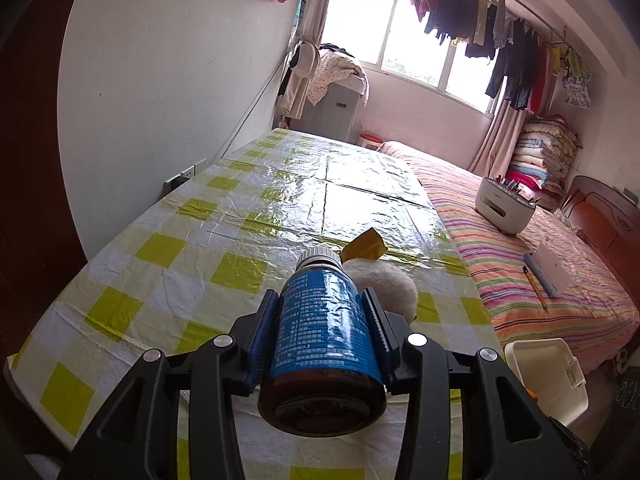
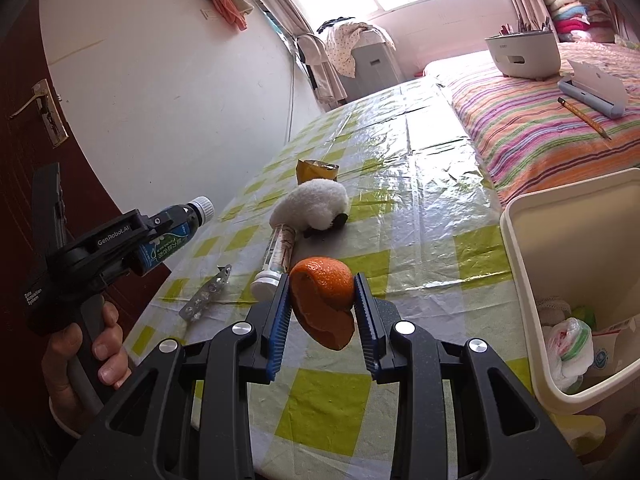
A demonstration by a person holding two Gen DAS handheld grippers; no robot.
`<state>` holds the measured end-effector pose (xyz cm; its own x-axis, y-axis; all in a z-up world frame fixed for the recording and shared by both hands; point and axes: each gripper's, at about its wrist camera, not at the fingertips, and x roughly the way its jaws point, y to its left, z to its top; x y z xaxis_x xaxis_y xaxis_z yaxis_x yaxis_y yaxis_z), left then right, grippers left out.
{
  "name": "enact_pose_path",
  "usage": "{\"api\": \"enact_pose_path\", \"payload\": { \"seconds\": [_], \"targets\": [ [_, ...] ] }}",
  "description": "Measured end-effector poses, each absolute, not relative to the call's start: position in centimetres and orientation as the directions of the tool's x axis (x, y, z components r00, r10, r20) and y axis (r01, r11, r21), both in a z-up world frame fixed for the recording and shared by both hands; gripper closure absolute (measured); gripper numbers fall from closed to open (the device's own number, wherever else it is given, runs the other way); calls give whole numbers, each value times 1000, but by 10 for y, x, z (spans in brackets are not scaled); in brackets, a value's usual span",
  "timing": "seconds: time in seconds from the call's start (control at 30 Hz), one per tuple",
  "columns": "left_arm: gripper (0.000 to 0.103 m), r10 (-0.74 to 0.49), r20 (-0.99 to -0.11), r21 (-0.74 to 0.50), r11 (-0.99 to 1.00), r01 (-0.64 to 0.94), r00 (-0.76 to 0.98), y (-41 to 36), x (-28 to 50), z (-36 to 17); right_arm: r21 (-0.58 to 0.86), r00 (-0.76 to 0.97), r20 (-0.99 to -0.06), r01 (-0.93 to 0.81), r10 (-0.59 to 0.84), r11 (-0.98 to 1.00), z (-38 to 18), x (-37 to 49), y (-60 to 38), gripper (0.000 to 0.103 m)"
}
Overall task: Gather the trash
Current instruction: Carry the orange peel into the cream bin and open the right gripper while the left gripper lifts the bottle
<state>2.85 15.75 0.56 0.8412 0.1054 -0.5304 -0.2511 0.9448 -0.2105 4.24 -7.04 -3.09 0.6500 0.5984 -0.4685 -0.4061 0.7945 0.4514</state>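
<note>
Our left gripper (image 1: 322,312) was clamped on a brown bottle (image 1: 324,344) with a blue label and a white cap, holding it by the sides with the cap pointing away from the camera, raised above the tabletop (image 1: 160,248) with its yellow-and-white checked plastic cover. In the right wrist view we saw that same left gripper (image 2: 152,228) off to the left, gripped in our left hand (image 2: 92,344), the bottle (image 2: 176,232) angled upward and clear of the tabletop (image 2: 420,220). Our right gripper (image 2: 322,292) was closed on a piece of orange peel (image 2: 326,300), pinched between the blue pads and hanging a little below them, lifted off the cover. On the tabletop beyond it lay a clear tube with a white cap (image 2: 276,260), touching a white fluffy toy (image 2: 312,204); behind the toy stood a crumpled yellow wrapper (image 2: 316,170), and to the left of the tube lay a silver blister pack (image 2: 206,294). The toy (image 1: 390,288) and the wrapper (image 1: 366,246) also showed just past the bottle in the left wrist view. At the right edge of the tabletop stood a cream bin (image 2: 568,248), open at the top, with crumpled plastic and paper inside. The bin (image 1: 548,376) sat between the tabletop and a bed (image 1: 540,280) with a striped cover, on which rested a white container (image 1: 504,204) and a pencil (image 1: 534,286).
</note>
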Motion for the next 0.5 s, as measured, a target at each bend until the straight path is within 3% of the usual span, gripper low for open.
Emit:
{"api": "enact_pose_path", "payload": {
  "seconds": [0.5],
  "targets": [
    [61,-28,-529,-198,976,-91,848,82,30,14,507,718,-436,-301,542,807,-31,41,-127,73]
  ]
}}
